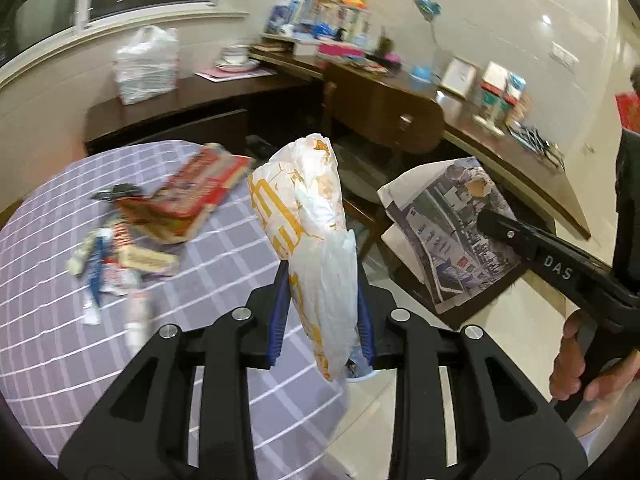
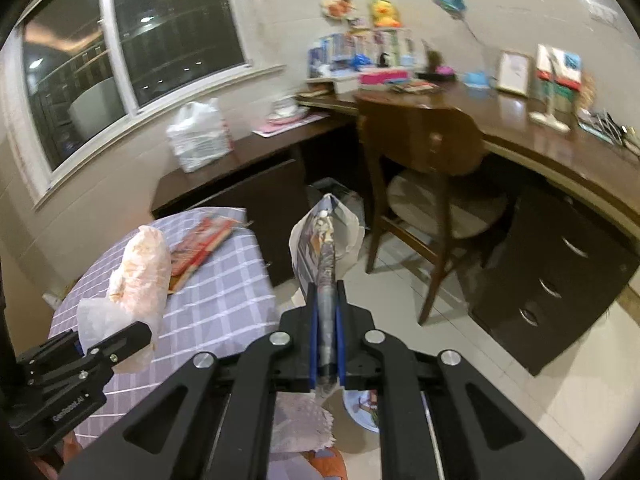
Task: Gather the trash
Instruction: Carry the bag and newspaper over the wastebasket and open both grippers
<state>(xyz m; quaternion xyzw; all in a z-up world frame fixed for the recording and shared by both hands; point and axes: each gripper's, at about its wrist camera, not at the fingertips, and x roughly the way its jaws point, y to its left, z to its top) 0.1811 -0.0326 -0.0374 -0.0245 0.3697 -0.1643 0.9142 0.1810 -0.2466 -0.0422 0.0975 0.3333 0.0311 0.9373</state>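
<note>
while the left gripper [image 1: 322, 320] clamps a white-and-orange plastic bag [image 1: 308, 216] that rises toward twelve o'clock between its blue pads, loose wrappers [image 1: 120, 256] and a flattened red box [image 1: 196, 192] lie at its ten o'clock on the checked lilac tablecloth [image 1: 224, 280]. beyond it stand a dark wooden desk [image 1: 472, 132], a chair [image 1: 380, 108] and a window [image 2: 120, 48]. at three o'clock, the right gripper [image 2: 327, 344] is closed nearly together on a folded newspaper [image 2: 326, 240], held edge-on above the pale tiled floor [image 2: 460, 344].
</note>
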